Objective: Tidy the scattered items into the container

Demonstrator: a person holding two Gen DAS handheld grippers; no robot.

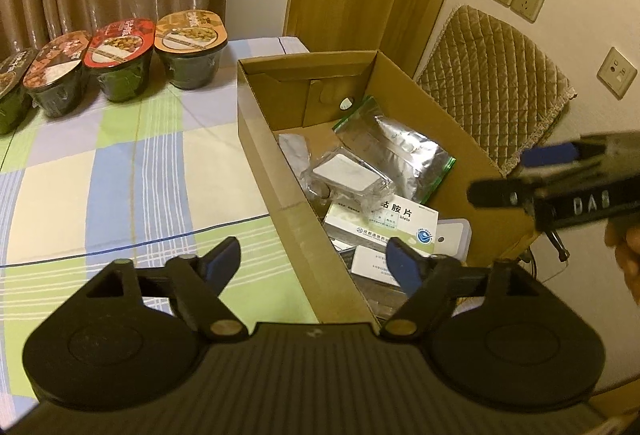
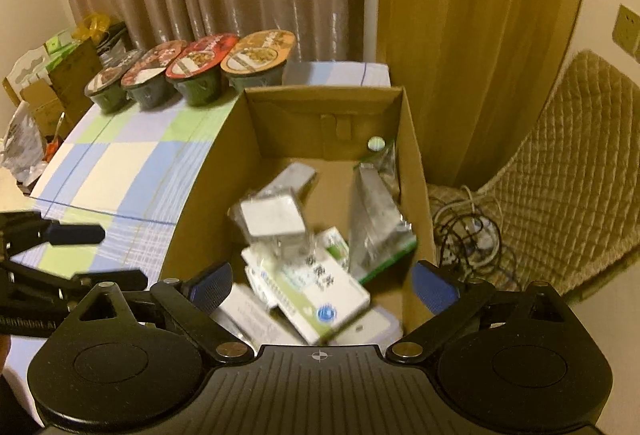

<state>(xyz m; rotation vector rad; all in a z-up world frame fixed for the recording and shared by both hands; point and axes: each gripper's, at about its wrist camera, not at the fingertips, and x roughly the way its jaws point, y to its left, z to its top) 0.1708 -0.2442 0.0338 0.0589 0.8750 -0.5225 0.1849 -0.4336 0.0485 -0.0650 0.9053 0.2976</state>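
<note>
An open cardboard box (image 1: 260,139) (image 2: 208,203) stands at the table's right end. Inside lie a silver foil pouch (image 1: 404,155) (image 2: 374,227), a clear-wrapped white box (image 1: 346,173) (image 2: 272,215) and a white-and-green medicine box (image 1: 384,223) (image 2: 320,283), which looks blurred in the right wrist view. My left gripper (image 1: 314,265) (image 2: 96,257) is open and straddles the box's left wall, holding nothing. My right gripper (image 2: 323,289) (image 1: 520,175) hovers open over the box's near end, nothing between its fingers.
Several lidded instant-food bowls (image 1: 120,55) (image 2: 192,71) line the far edge of the chequered tablecloth (image 1: 120,175). A quilted chair (image 1: 492,83) (image 2: 568,175) stands right of the box, with cables (image 2: 468,231) on the floor. Cartons and bags clutter the far left (image 2: 48,91).
</note>
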